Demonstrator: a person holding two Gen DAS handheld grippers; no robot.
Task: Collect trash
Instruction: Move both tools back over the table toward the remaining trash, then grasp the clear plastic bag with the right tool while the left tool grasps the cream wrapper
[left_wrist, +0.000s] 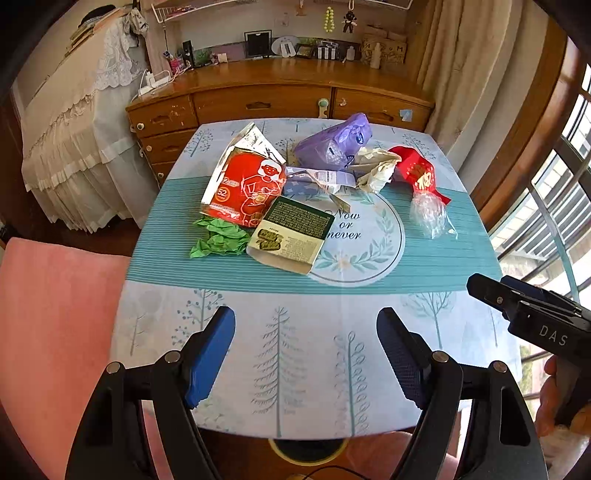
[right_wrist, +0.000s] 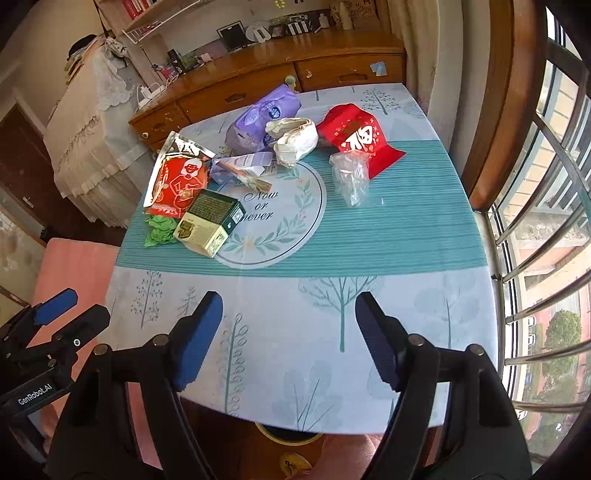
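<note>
Hovering wide open and empty, both left fingers (left_wrist: 306, 356) and right fingers (right_wrist: 289, 338) — trash pile (left_wrist: 280, 199) well ahead; light green wrapper (left_wrist: 218, 238) may slip, clear plastic (right_wrist: 349, 177) crumple away.

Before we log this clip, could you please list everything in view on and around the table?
Table: one, tree-print cloth with a teal band, centre.
Foil pouch: one, red and silver, left of the pile.
Carton: one, green and cream, in front of the pouch.
Crumpled paper: one, green, beside the carton.
Purple pack: one, far side.
Wadded paper: one, cream, right of the purple pack.
Red bag: one, gold print, right side.
Clear wrapper: one, in front of the red bag.
Dresser: one, wooden, behind the table.
Seat: one, pink, left.
Left gripper: one, black with blue pads, open, empty.
Right gripper: one, same, open, empty.
</note>
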